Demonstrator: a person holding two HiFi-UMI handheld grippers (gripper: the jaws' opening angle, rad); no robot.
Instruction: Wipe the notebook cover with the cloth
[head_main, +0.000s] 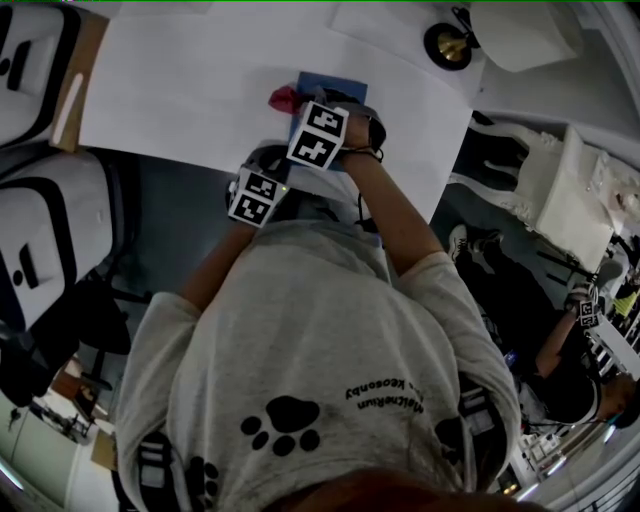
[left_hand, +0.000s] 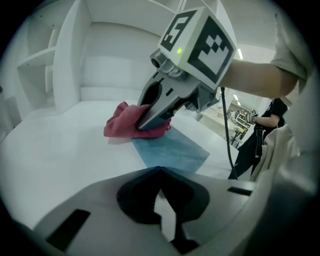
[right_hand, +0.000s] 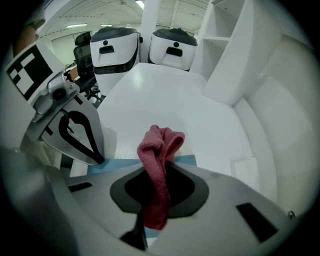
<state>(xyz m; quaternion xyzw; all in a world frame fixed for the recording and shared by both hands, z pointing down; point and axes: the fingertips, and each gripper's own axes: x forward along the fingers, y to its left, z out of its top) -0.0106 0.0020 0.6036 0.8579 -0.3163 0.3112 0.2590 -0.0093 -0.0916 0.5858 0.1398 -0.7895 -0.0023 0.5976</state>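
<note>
Overhead, gripper views seemingly opposed, sharing cloth (left_hand: 122, 125)

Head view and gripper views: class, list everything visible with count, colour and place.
table: one, white, under everything.
notebook: one, blue, flat on the table.
cloth: one, red, at the notebook's corner, in the right gripper.
shelf unit: one, white, along the table's edge.
rounded machines: two, white and black, beyond the table's end.
second person: one, dark clothes, far right.
left gripper: one, grey, shut, tip on the notebook.
right gripper: one, grey, shut on the cloth.

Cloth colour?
The cloth is pinkish red, plain; it shows best in the right gripper view.
</note>
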